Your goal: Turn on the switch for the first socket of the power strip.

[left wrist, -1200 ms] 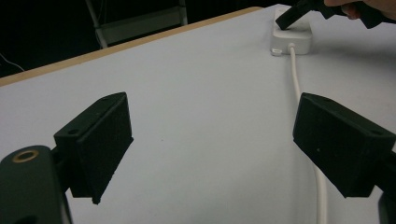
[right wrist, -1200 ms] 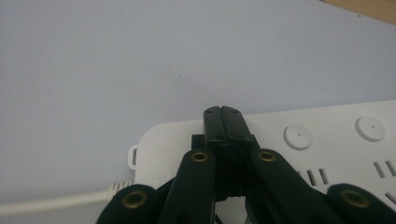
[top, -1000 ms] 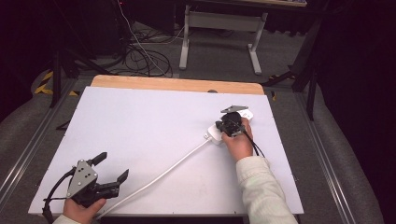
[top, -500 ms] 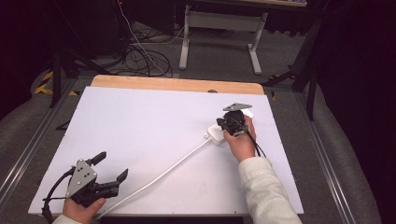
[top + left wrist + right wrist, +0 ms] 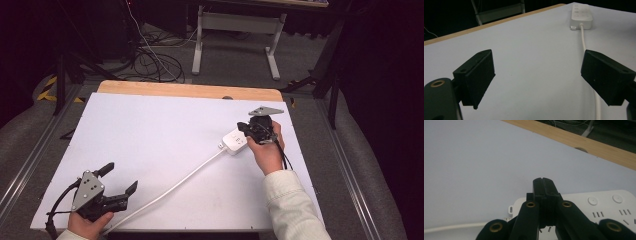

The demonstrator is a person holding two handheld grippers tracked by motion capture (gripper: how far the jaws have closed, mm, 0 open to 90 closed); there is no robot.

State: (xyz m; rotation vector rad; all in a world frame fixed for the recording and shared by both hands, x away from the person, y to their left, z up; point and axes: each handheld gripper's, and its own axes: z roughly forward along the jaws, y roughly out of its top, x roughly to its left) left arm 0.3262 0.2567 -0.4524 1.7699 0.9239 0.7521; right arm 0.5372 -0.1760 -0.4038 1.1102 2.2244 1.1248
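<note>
A white power strip (image 5: 234, 141) lies on the white tabletop (image 5: 150, 135) at the right, and its white cable (image 5: 170, 190) runs diagonally down to the front edge. My right gripper (image 5: 245, 130) hovers just over the strip's near end with its jaws pressed together and nothing visible between them. The right gripper view has those jaws (image 5: 542, 181) above the strip (image 5: 604, 205) and the cable (image 5: 454, 227). At the front left my left gripper (image 5: 120, 177) rests with jaws wide apart and empty. The left gripper view looks across the table, past the gripper (image 5: 537, 72), along the cable (image 5: 586, 47) to the strip (image 5: 581, 15).
A wooden strip (image 5: 190, 90) with a small hole (image 5: 227, 97) borders the table's far edge. Beyond it stand a metal desk frame (image 5: 235, 30) and loose cables on the floor (image 5: 155, 60). Metal rails run along both sides of the table.
My right hand has lifted its shut gripper a little above the power strip. The strip, the cable and the left gripper have stayed where they were.
</note>
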